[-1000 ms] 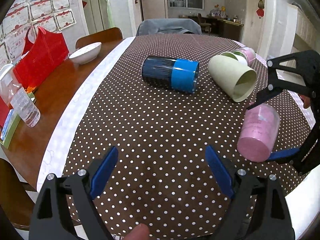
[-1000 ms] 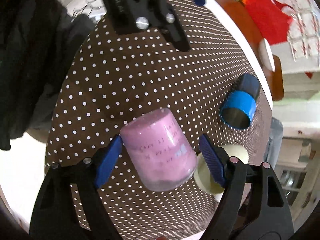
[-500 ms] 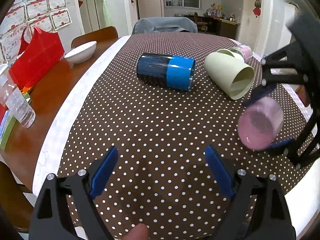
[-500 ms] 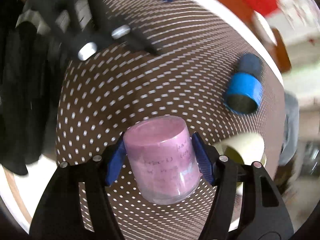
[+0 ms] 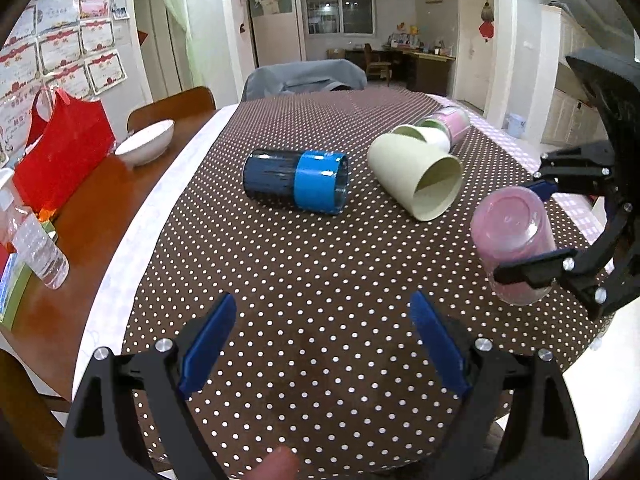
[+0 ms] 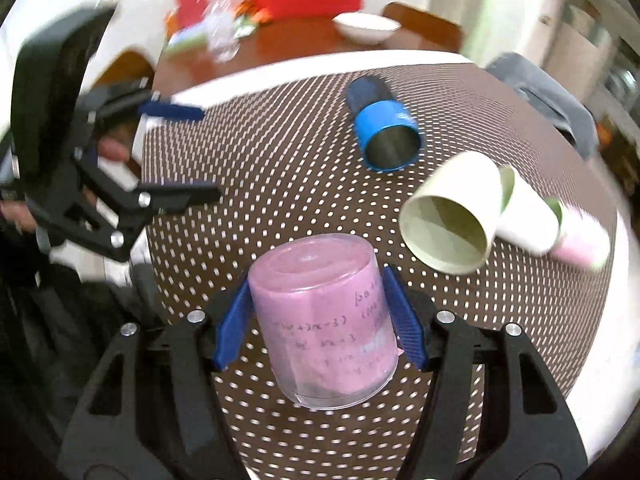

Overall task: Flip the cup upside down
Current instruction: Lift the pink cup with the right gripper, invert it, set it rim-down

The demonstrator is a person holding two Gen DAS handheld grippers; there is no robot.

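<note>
Left wrist: polka-dot tablecloth (image 5: 280, 264), wooden table (image 5: 92, 216), dining room.

A dining room is shown. The left wall (image 5: 60, 40) is covered with framed certificates. A wooden chair (image 5: 172, 106) is seen at the table's (image 5: 96, 216) far left edge, and a grey-draped chair (image 5: 304, 76) at its far end. A window (image 5: 340, 8) is set in the back wall at top centre, beside a white cabinet (image 5: 276, 40). A desk (image 5: 416, 66) is placed at upper right, near a white door (image 5: 474, 40).
</note>
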